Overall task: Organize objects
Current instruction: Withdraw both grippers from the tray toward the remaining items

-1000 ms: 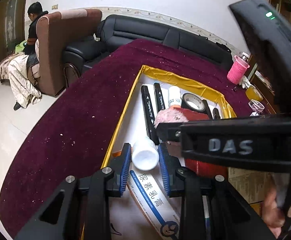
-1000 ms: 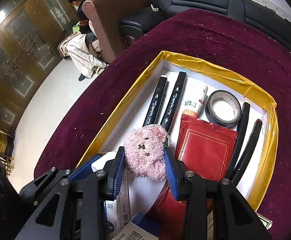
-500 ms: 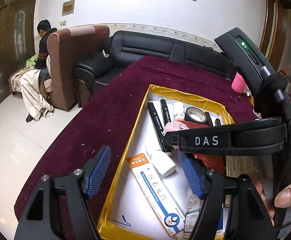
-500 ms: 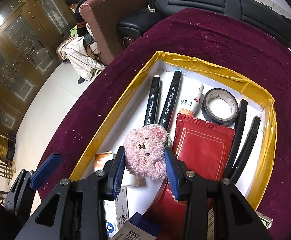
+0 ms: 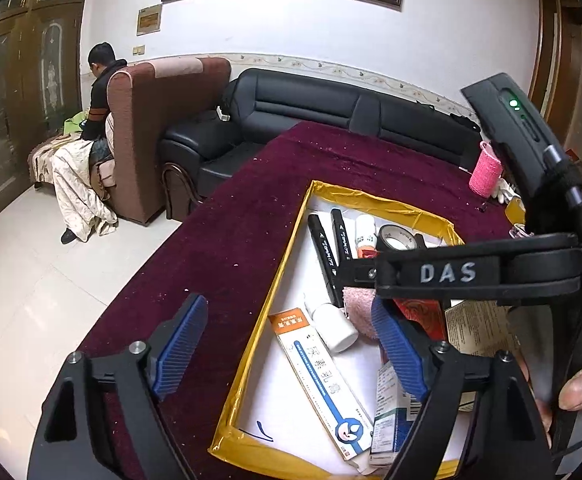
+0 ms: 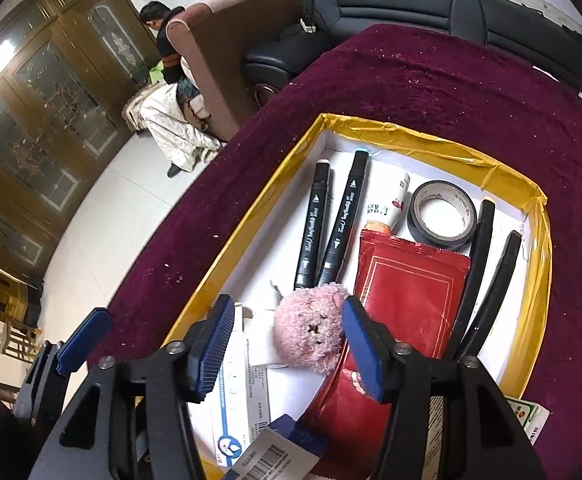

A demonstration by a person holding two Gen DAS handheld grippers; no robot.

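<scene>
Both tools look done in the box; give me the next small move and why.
Probably lift the right gripper clear. Its fingers have just opened, the pink plush lies in the box between them, and the left gripper, just opened too, is empty.

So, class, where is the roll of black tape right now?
In the right wrist view, the black tape lies flat toward the box's far right, between the white tube and black pens.

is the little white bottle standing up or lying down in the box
Lying down: the white bottle rests on its side on the box floor, beside the orange-and-white carton.
</scene>
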